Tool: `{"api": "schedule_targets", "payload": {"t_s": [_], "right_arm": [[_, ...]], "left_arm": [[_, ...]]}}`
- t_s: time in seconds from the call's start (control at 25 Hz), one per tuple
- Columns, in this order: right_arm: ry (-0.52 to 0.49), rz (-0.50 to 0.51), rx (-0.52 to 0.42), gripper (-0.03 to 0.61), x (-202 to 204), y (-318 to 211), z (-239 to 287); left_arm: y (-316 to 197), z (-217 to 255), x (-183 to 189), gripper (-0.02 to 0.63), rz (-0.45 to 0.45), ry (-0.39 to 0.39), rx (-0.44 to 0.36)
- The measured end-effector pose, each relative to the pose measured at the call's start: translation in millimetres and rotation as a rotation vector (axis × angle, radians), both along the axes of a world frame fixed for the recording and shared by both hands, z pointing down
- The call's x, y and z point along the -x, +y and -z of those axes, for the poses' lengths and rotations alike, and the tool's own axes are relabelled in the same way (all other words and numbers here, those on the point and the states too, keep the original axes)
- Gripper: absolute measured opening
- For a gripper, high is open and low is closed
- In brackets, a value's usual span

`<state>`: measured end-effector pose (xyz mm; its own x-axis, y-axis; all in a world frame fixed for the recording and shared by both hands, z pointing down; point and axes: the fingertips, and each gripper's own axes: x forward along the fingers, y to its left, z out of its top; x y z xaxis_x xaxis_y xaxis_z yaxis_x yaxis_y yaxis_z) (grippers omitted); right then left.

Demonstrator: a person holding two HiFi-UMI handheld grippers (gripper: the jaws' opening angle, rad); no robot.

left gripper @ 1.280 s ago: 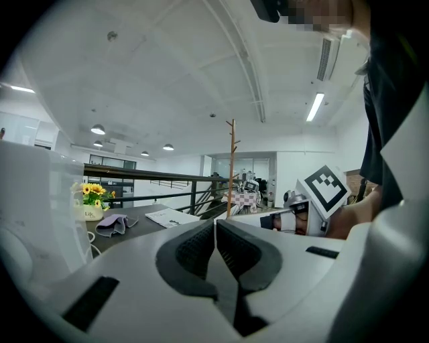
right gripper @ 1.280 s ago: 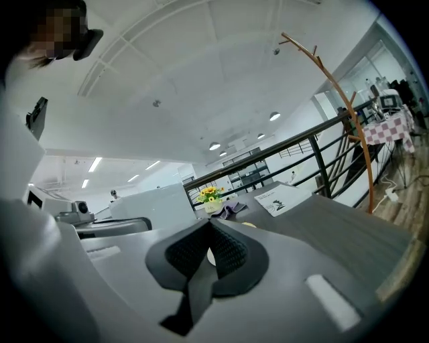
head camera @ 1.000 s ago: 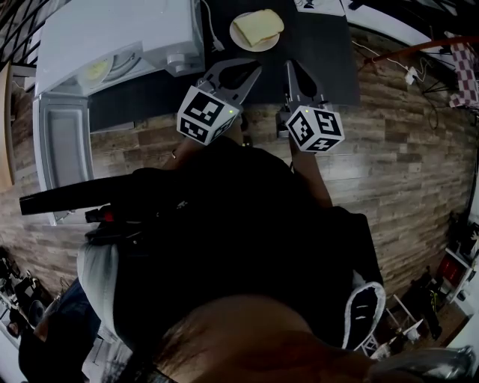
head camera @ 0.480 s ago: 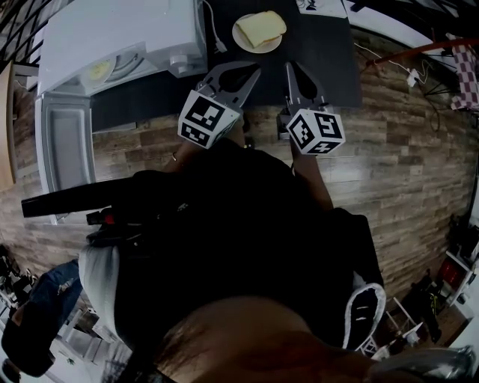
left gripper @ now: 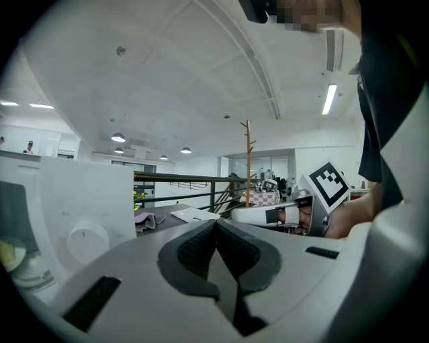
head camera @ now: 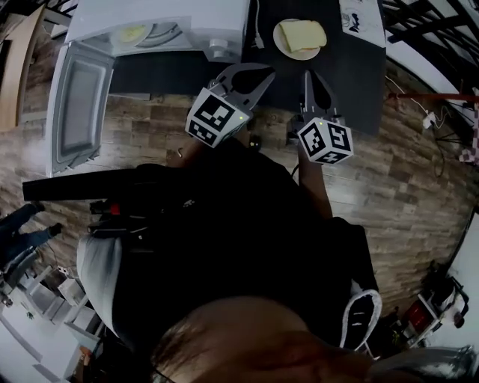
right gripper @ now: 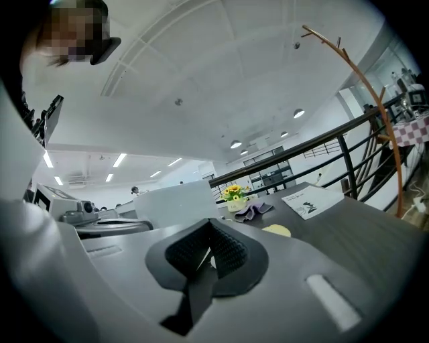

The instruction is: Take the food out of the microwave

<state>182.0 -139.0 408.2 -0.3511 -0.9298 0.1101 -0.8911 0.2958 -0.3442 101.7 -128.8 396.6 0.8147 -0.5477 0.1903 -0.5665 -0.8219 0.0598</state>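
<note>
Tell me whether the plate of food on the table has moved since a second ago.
No. The plate keeps its place on the dark table, between the microwave and the printed sheet; only the camera swung.

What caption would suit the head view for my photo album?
Both shut, a person's left gripper and right gripper hover by an open microwave, bread on a plate nearby.

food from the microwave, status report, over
Left claw shut, empty; right claw shut, empty. Food on plate, out on dark table. Microwave door open. Nothing between claws and plate.
</note>
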Motion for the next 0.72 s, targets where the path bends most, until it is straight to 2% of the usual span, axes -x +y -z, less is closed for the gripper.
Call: {"api": "schedule_targets", "payload": {"t_s": [0.32, 0.72], "right_arm": [[-0.039, 0.112, -0.026, 0.0, 41, -14, 7], [-0.09, 0.175, -0.06, 0.0, 85, -16, 22]], "left_arm": [[-9, -2, 42, 0.008, 0.116, -0.003, 0.009], [-13, 3, 79, 0.008, 0.147, 0.002, -0.022]]}}
